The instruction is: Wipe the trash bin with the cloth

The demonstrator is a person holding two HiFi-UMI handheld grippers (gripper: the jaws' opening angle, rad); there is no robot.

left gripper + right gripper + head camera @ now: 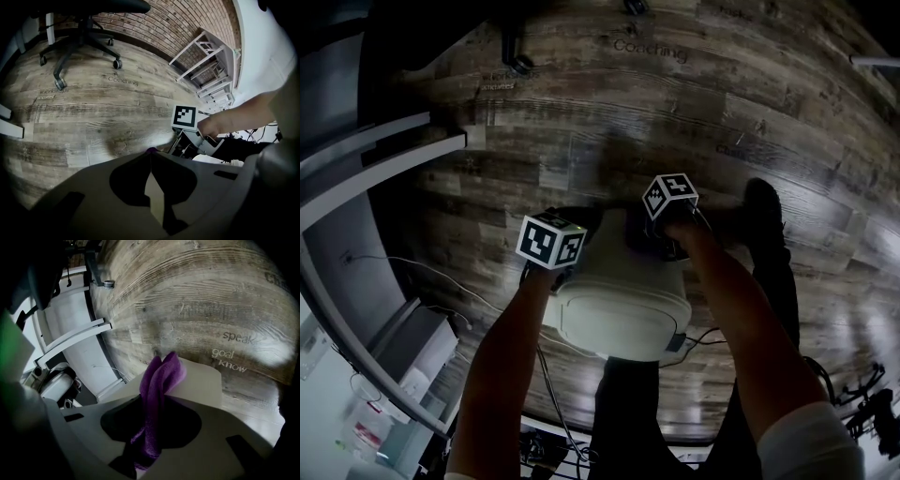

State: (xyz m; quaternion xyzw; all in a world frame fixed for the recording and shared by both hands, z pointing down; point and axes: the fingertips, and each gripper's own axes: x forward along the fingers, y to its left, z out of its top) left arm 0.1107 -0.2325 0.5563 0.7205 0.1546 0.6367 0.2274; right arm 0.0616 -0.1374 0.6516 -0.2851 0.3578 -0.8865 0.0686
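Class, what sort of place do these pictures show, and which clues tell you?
Probably an office: a wheeled office chair, a brick wall, and a wood-look floor printed with words like Coaching.

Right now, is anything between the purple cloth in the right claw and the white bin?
Nothing visible is. The right claw is shut on the purple cloth, whose free end shows right against the top of the white trash bin. No other thing lies between them.
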